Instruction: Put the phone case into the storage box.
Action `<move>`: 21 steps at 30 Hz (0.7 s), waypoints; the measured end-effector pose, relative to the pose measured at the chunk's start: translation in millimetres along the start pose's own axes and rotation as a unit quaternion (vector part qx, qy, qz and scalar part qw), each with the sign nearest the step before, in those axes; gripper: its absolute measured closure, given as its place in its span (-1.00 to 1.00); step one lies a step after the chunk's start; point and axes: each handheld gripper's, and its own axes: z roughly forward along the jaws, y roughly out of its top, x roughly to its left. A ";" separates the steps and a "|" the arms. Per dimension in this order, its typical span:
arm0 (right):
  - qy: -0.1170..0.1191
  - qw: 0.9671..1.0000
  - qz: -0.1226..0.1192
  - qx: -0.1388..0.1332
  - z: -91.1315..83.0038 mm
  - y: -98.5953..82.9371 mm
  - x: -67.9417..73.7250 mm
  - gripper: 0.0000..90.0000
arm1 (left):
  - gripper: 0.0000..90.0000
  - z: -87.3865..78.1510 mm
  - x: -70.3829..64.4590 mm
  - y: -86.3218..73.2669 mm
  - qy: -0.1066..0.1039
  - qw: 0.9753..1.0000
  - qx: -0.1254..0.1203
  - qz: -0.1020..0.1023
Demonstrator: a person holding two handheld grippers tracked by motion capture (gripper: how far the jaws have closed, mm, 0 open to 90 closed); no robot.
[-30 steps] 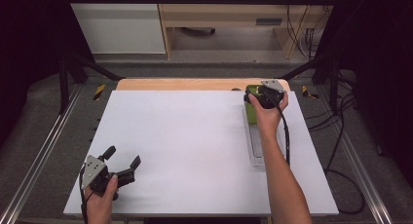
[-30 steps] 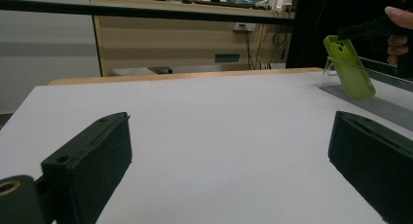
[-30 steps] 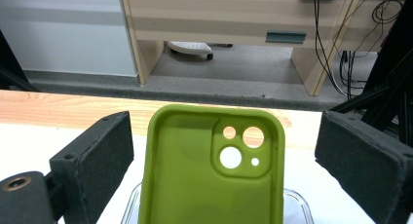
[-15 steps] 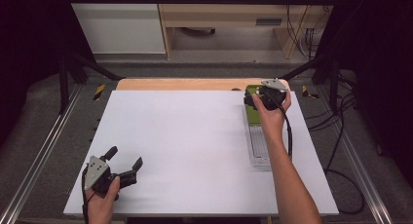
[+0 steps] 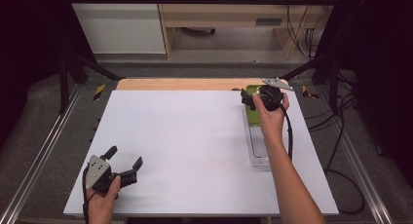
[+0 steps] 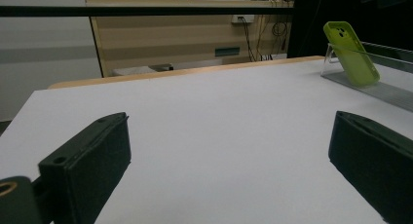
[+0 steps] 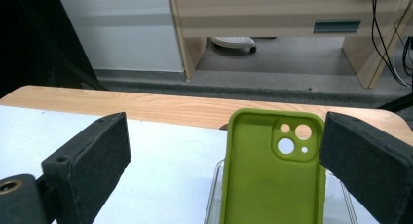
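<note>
Tabletop (image 5: 195, 146): a white sheet covered it, with a strip of bare wood showing along the far edge.

Phone case (image 7: 272, 180): lime green, empty, at the far right of the tabletop. It stood on its short end in the clear stand, so its long axis ran up and down, leaning back. In the right gripper view its hollow inside faced the camera, with the camera cut-outs at the upper right. In the left gripper view (image 6: 351, 53) it showed edge-on, its top tilted to that view's left.

Clear stand (image 5: 257, 148): a long transparent tray lying front to back along the right side of the tabletop, the phone case at its far end.

Right gripper (image 5: 251, 100): held at the far right, just over the stand's far end. Its jaws stood wide apart, one on each side of the phone case; whether the right jaw touched the case was hard to tell, as they overlapped in that view.

Left gripper (image 5: 125, 161): at the near left corner, low over the tabletop, well apart from the stand. Its jaws were spread wide with nothing between them.
</note>
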 end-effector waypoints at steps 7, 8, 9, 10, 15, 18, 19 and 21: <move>0.018 1.000 -0.003 0.008 -8.8 0.3 4.6 -0.89 | -0.97 0.0 -0.3 -0.5 -0.003 1.000 0.001 0.002; 0.023 1.000 -0.003 0.011 -10.0 -0.6 4.6 -0.89 | -0.97 -0.2 0.0 -0.9 -0.002 1.000 0.001 0.001; 0.025 1.000 -0.004 0.014 -10.9 -1.4 4.4 -0.89 | -0.97 -0.4 0.3 -1.0 -0.001 1.000 0.001 0.000; 0.026 1.000 -0.005 0.016 -12.1 -1.8 4.1 -0.89 | -0.97 -0.6 0.6 -0.9 0.000 1.000 0.001 0.000; 0.034 0.999 -0.004 0.017 -17.8 -2.6 2.3 -0.89 | -0.97 0.3 -0.1 -1.5 0.000 1.000 0.004 0.002; 0.040 0.999 -0.007 0.014 -21.1 -1.6 2.9 -0.89 | -0.97 0.2 -0.2 -1.3 0.001 1.000 0.003 0.000; 0.040 0.999 -0.009 0.013 -22.5 -1.2 3.3 -0.89 | -0.97 0.4 -0.2 -0.9 0.001 1.000 0.002 0.002; 0.045 0.999 -0.008 0.010 -25.3 -0.5 4.2 -0.89 | -0.97 0.5 -0.8 -0.6 0.001 1.000 0.004 0.005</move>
